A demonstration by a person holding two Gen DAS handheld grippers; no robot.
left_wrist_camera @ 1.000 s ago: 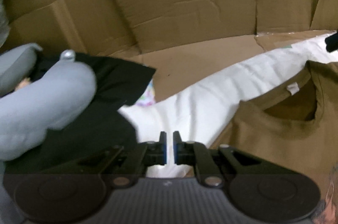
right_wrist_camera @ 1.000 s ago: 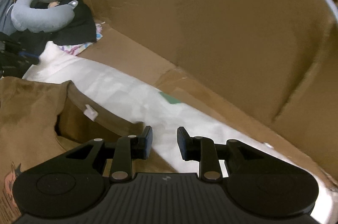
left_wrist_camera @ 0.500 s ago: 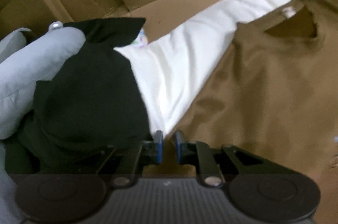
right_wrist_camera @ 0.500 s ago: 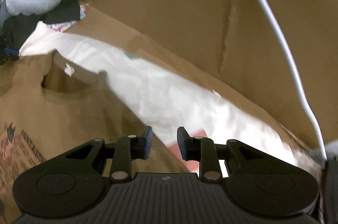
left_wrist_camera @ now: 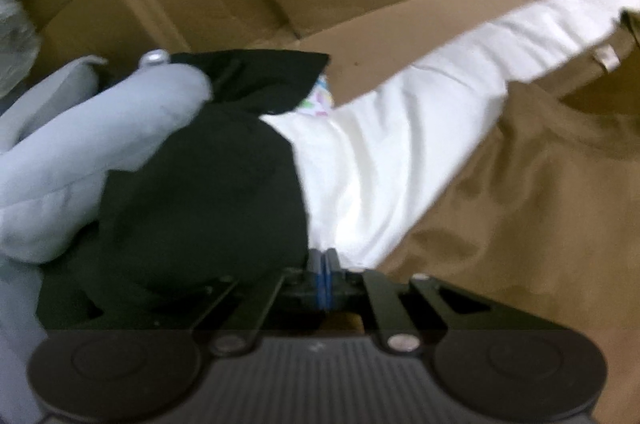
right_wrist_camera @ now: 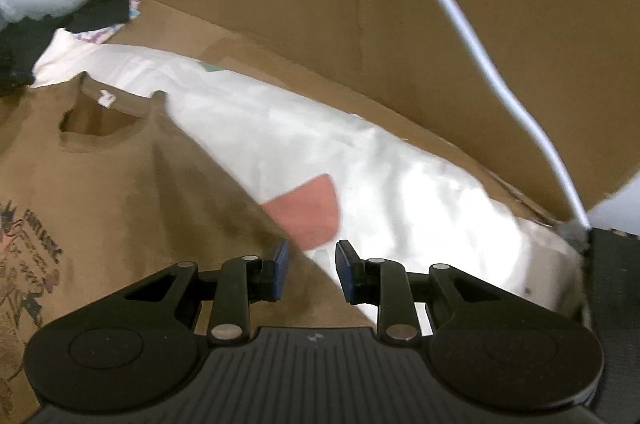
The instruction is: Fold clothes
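Mostly flat brown T-shirt [right_wrist_camera: 112, 184], neckline open, chest print; left gripper [left_wrist_camera: 325, 260] jaws closed, right gripper [right_wrist_camera: 310, 264] jaws apart, empty.

Both wrist views look steeply down, close over the cloth. They share the brown shirt [left_wrist_camera: 520, 208] [right_wrist_camera: 100, 184], its collar at two o'clock and ten o'clock respectively.

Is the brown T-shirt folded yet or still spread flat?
Spread, not folded: the brown T-shirt lies open on the white sheet, neck opening and chest print both showing.
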